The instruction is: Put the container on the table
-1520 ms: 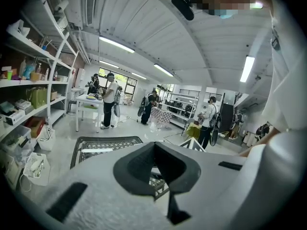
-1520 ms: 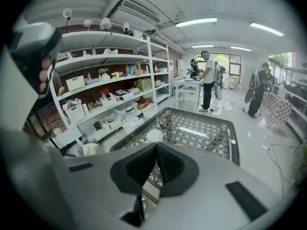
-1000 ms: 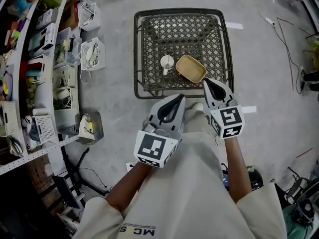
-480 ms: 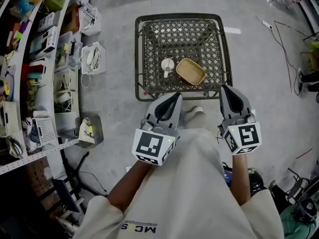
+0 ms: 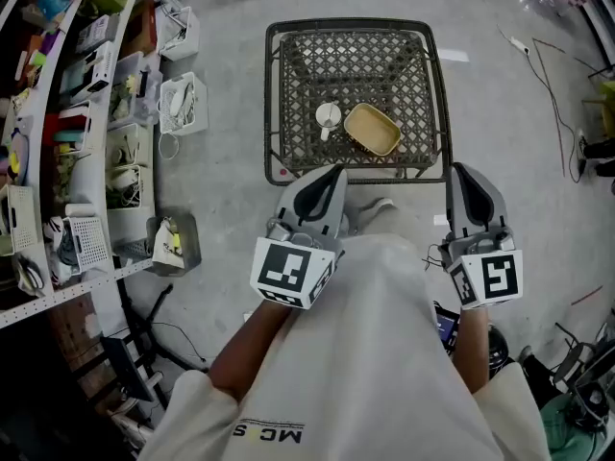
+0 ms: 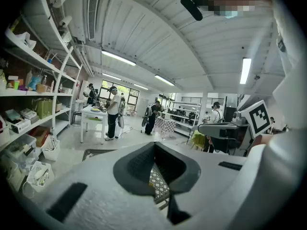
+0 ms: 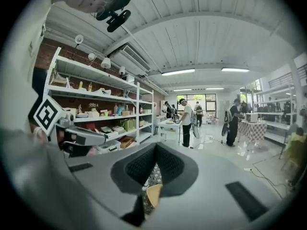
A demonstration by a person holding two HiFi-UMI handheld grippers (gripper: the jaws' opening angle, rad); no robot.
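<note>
My right gripper [image 5: 468, 185] has backed off to my right side and now hangs level with the near edge of the mesh table [image 5: 272, 104], clear of the tan container [image 5: 372, 130] it was reaching toward a second ago. The container sits flat on the table top, right of centre and toward the near edge, just beside a white cup [image 5: 328, 116]. In the right gripper view my jaws are pressed together with nothing between them. Only a sliver of the container [image 7: 153, 194] shows past their tips, well beyond my grasp. My left gripper [image 5: 327, 185] has barely shifted. It hovers in front of my body at the table's near edge, its jaws likewise closed on nothing, and a strip of the table's lattice [image 6: 158, 183] shows beyond them. With the container resting on the table and both grippers drawn away from it, I judge the placing done. What remains looks like no more than keeping my arms clear so nothing on the top is nudged.
</note>
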